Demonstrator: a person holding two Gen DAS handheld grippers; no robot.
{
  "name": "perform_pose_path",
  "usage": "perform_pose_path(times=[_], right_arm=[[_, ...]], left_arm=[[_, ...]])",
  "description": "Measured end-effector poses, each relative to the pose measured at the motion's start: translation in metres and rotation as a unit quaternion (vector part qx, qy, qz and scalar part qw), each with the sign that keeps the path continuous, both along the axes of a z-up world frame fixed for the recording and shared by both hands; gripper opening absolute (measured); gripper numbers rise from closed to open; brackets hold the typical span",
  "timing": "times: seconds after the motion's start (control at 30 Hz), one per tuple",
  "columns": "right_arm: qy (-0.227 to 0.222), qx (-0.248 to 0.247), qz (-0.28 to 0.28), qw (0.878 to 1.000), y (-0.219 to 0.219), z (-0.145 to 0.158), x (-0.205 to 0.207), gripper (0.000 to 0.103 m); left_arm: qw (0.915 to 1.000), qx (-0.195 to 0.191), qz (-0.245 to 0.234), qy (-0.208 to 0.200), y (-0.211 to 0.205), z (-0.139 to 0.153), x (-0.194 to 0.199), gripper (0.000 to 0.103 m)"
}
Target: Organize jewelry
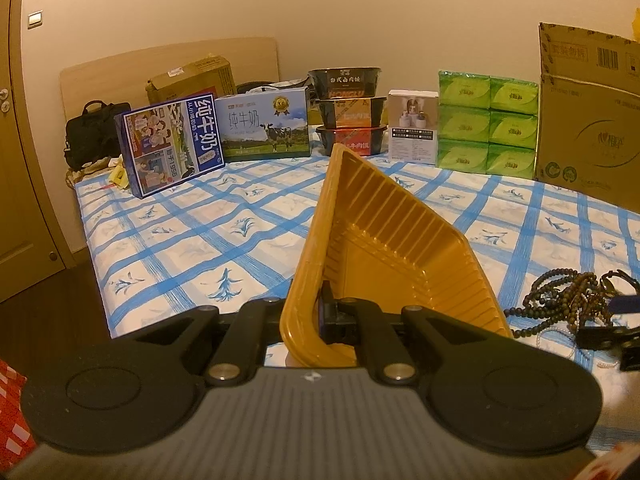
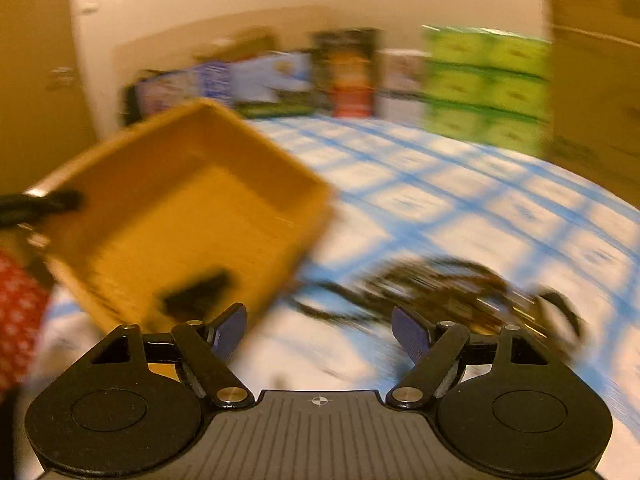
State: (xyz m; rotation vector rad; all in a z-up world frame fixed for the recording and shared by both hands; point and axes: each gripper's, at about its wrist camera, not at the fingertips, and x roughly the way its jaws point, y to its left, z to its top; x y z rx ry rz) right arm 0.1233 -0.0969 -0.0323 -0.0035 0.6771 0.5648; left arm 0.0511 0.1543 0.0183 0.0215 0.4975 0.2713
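The left gripper [image 1: 320, 320] is clenched on the rim of the tray [image 1: 384, 240], tilted and empty. The beads [image 1: 568, 300] lie heaped on the bed [image 1: 200, 232] beside it. The right gripper [image 2: 320, 332] gapes, empty, near them. Nothing is sorted yet.

Tray [image 1: 384, 220]: thin yellow plastic, ribbed walls, slight gloss. Bead strands [image 1: 560, 300]: dark, matt, wood-like. Bed cover [image 1: 200, 240]: printed blue-check cloth, matt. Carton [image 1: 592, 120] at far right edge: plain brown cardboard

Warm dim light, right view motion-blurred
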Motion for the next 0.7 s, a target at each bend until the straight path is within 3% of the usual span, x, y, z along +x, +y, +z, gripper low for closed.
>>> perform_pose_path(times=[0.2,0.47,0.57,0.7], right_arm=[[0.017,-0.019,-0.076,0.997,-0.051,-0.015,0.009,0.078],[0.025,-0.026,-0.098,0.995,-0.062,-0.019,0.027,0.029],[0.035,-0.034,-0.096,0.994,-0.06,-0.025,0.034,0.02],[0.047,-0.04,-0.098,0.993,-0.059,-0.033,0.04,0.016]], left_arm=[[1.0,0.002,0.001,0.001,-0.001,0.0,0.0,0.006],[1.0,0.005,0.0,0.001,-0.003,0.0,0.0,0.006],[1.0,0.005,0.0,0.001,-0.002,0.0,0.001,0.006],[1.0,0.005,0.0,0.001,-0.003,0.0,0.001,0.006]])
